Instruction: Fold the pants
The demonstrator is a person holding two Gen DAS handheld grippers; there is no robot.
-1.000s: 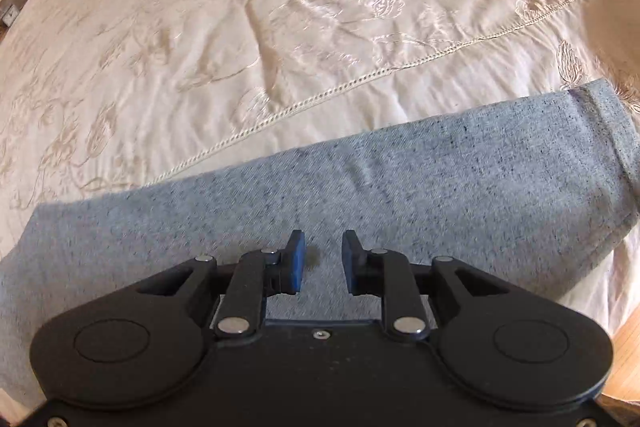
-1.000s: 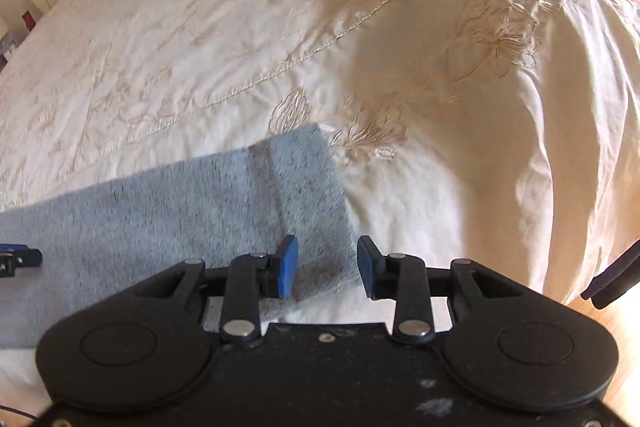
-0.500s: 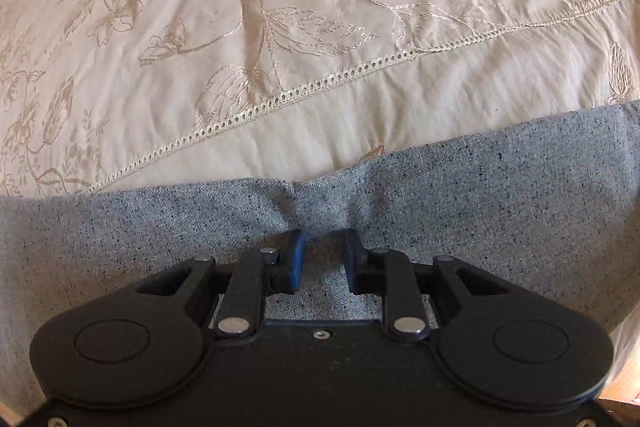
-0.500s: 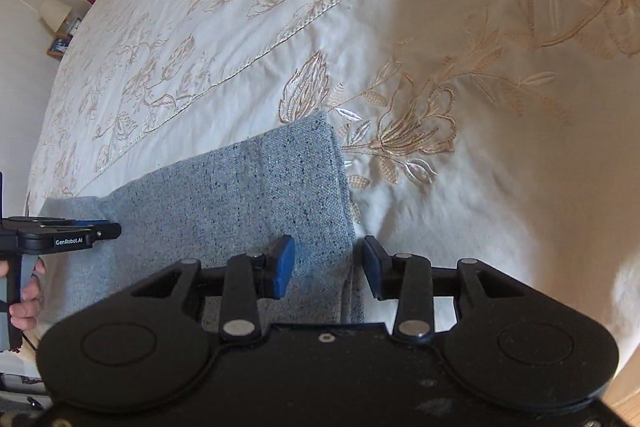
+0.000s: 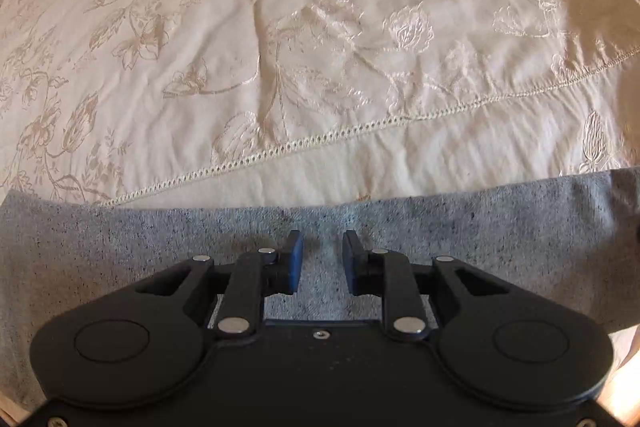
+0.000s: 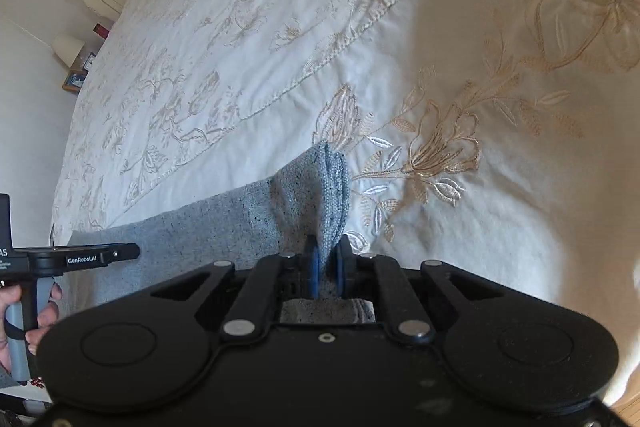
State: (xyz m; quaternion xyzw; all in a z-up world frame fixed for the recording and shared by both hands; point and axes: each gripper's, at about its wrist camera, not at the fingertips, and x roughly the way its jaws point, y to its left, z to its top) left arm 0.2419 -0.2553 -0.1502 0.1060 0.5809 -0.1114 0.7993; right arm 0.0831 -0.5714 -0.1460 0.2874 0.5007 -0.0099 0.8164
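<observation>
Bed (image 5: 280, 27): cream embroidered cover, fills both my views. Pants (image 5: 120, 251): grey flecked, a flat band across the near edge of the bed. My right tool (image 6: 325, 267): jaws closing, pads pinching the bunched hem, which rises toward 12 o'clock. My left tool (image 5: 319, 259): half-open over the pants, nothing gripped; seen at 9 o'clock from the right.

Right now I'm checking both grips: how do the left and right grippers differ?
The right gripper is closing on the bunched hem of the grey pants; the left gripper stands apart over flat fabric, pinching nothing. Both have blue pads and point at the pants.
</observation>
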